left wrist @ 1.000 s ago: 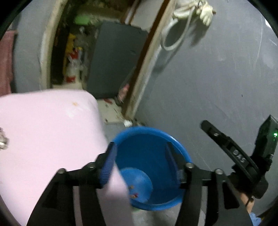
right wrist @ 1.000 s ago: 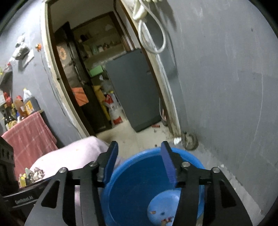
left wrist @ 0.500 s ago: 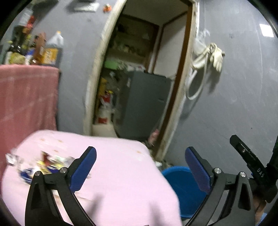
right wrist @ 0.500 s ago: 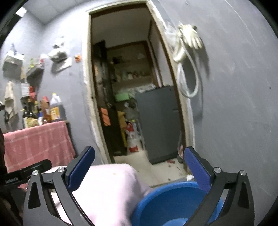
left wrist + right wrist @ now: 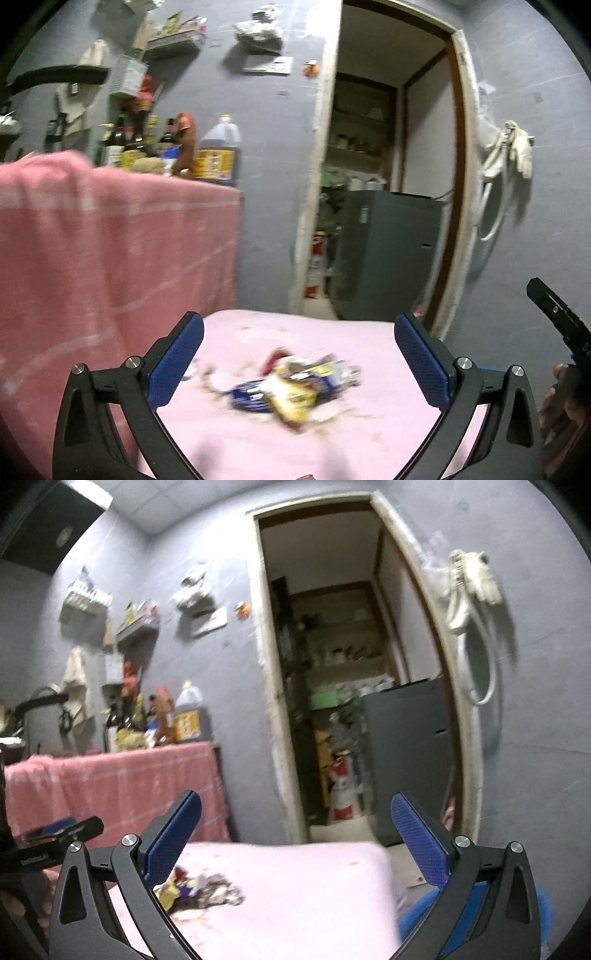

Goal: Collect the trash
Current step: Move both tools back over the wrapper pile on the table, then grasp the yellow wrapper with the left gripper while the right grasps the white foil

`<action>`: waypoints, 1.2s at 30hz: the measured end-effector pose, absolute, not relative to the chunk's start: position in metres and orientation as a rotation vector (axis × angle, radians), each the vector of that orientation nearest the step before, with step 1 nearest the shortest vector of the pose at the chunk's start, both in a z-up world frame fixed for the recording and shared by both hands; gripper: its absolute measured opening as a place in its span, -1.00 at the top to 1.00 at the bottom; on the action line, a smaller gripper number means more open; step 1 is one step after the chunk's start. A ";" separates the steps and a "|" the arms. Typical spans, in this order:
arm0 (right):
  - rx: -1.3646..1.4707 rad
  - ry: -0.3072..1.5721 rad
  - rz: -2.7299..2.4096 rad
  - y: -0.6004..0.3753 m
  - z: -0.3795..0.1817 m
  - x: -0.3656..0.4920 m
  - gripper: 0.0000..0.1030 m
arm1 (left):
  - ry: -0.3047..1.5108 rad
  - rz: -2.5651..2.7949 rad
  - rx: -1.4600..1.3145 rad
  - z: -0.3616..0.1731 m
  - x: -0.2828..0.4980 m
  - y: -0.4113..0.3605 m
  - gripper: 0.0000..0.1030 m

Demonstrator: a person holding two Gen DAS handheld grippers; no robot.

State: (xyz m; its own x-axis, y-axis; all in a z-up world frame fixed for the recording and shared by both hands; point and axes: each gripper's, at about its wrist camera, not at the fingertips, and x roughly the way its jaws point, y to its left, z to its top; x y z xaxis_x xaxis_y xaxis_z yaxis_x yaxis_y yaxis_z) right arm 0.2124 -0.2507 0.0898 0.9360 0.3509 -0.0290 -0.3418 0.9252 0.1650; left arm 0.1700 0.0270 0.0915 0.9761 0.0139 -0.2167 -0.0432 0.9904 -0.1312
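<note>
Pink tabletop (image 5: 236, 443), wrapper pile (image 5: 291, 387), both claws (image 5: 299, 363) (image 5: 295, 840) just spread wide, empty (blue basin (image 5: 417, 912) only in right view)

No legible text: print on the jug label (image 5: 215, 162), wrappers (image 5: 291, 391) and left gripper (image 5: 35, 858) too blurred to read.

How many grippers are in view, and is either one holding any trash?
2, both empty. The left gripper stands open above the trash pile on the pink table. The right gripper stands open over the table's far edge, the blue bucket beside it.
</note>
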 end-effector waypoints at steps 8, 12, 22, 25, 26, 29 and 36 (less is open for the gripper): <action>0.080 0.209 0.446 -0.195 0.067 0.238 -1.00 | 0.310 0.079 -0.096 0.045 0.165 0.060 -0.96; 0.044 0.312 0.473 -0.178 0.051 0.256 -0.99 | 0.387 0.083 -0.126 0.025 0.173 0.074 -0.96; -0.037 0.593 0.566 -0.151 0.011 0.302 -0.36 | 0.532 -0.051 -0.186 0.013 0.210 0.076 -0.75; -0.052 0.633 0.592 -0.145 0.007 0.312 -0.18 | 0.573 -0.097 -0.209 0.011 0.223 0.074 -0.29; -0.060 0.646 0.600 -0.143 0.005 0.315 -0.16 | 0.591 -0.123 -0.225 0.010 0.228 0.073 -0.14; -0.071 0.681 0.628 -0.139 -0.001 0.325 -0.04 | 0.614 -0.172 -0.254 0.012 0.235 0.071 0.20; -0.073 0.773 0.715 -0.122 -0.013 0.347 0.07 | 0.693 -0.197 -0.280 0.009 0.247 0.067 0.78</action>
